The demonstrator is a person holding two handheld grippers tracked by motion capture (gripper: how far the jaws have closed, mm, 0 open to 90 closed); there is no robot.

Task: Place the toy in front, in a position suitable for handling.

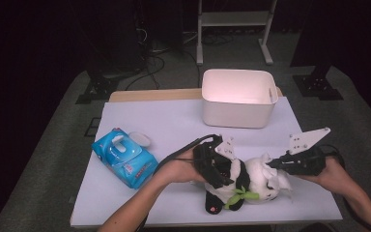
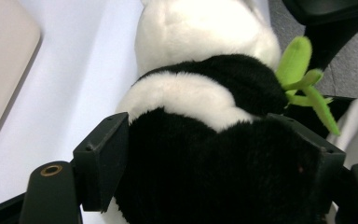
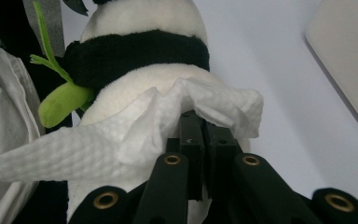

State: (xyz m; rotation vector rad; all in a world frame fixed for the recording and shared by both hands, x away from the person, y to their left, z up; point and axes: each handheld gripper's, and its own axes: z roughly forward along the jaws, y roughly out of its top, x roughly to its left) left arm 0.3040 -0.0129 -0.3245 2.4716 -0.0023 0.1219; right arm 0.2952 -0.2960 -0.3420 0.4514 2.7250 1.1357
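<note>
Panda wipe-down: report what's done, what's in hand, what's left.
Done: a wipe is out of the blue pack, and the panda lies on the table. In hand: the left gripper straddles its body; the right gripper, shut on the wipe, presses it to the head. Left: further wiping, probably binning into the tub.

High view: dim, room bkgd nearly black; light from above hits the bench [image 1: 174,121], white bin [image 1: 239,96] slightly blown out. Soft, low-res. Both gripper views brighter, w/ near tongs sharp enough, fur slightly soft, faint edge vignetting.
</note>
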